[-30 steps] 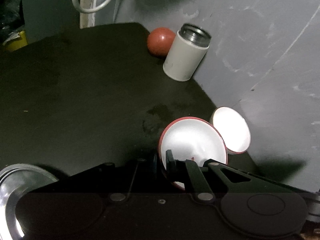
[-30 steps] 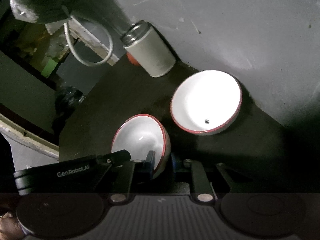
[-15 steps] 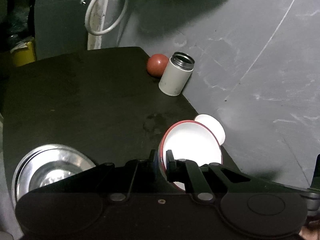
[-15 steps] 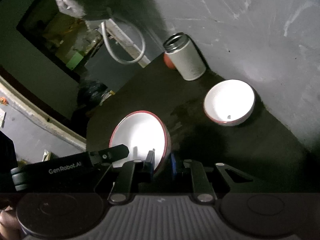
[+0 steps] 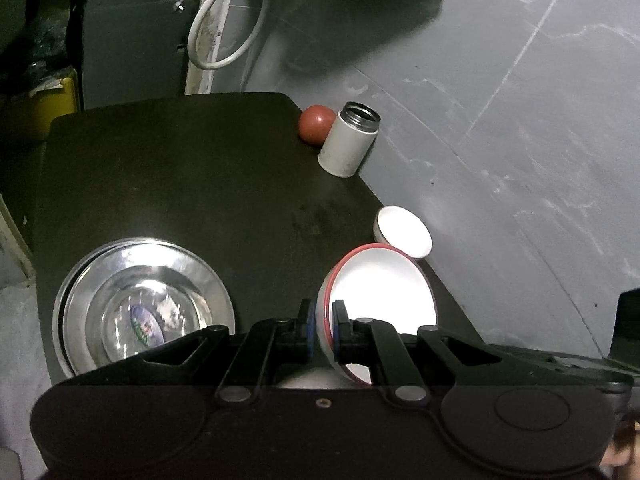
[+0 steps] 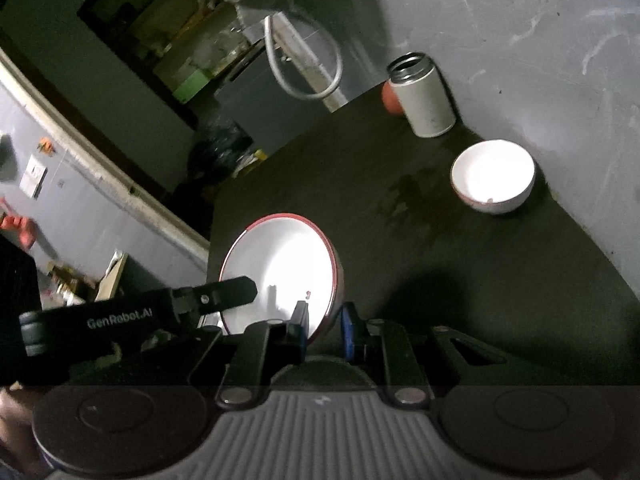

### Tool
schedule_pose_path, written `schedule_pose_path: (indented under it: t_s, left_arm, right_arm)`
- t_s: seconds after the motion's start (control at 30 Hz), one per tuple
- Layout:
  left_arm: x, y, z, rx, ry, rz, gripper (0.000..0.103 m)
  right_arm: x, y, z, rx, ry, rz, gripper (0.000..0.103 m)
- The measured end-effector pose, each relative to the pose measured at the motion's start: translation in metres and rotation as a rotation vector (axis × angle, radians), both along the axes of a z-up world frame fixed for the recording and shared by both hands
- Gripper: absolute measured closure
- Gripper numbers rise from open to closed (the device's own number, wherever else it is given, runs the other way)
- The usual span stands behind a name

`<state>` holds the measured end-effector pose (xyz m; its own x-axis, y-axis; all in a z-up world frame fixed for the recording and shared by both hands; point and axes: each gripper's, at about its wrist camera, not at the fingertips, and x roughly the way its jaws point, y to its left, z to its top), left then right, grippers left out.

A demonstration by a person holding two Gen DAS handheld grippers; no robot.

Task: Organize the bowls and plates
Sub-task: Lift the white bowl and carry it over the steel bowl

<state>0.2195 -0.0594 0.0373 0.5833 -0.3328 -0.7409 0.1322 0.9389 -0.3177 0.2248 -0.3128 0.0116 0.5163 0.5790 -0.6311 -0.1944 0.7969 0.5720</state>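
Observation:
A red-rimmed white bowl (image 5: 380,296) is held tilted above the dark table, with both grippers on its rim. My left gripper (image 5: 322,330) is shut on its left rim. In the right wrist view the same bowl (image 6: 280,268) is pinched by my right gripper (image 6: 323,322) on its right rim, and the left gripper's finger (image 6: 216,296) reaches over it. A second white bowl (image 5: 402,232) sits upright on the table by the right edge; it also shows in the right wrist view (image 6: 493,176). Stacked steel plates (image 5: 144,304) lie at the front left.
A white steel-lined flask (image 5: 348,140) stands open at the table's far right edge with a red ball (image 5: 316,124) behind it. The grey wall (image 5: 500,120) runs along the table's right side. A white hose (image 5: 224,20) hangs beyond the far edge.
Both grippers have lifted the held bowl up and back toward the front left. The second bowl and flask now look farther off, and the steel plates have come into view.

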Motion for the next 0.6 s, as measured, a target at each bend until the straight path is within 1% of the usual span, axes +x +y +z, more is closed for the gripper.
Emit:
schedule_pose_path:
  t_s: [0.13, 0.37, 0.6]
  left_arm:
    - [-0.014, -0.001, -0.002, 0.016, 0.011, -0.007, 0.094]
    - [-0.029, 0.002, -0.017, 0.012, 0.075, 0.002, 0.094]
    - [-0.038, 0.003, -0.027, 0.025, 0.129, 0.002, 0.093]
  right_arm:
    - [-0.012, 0.0, 0.001, -0.014, 0.005, 0.031, 0.084]
    - [-0.027, -0.001, 0.002, -0.028, 0.018, 0.082, 0.084]
    - [-0.034, 0.005, -0.002, -0.068, 0.062, 0.135, 0.084]
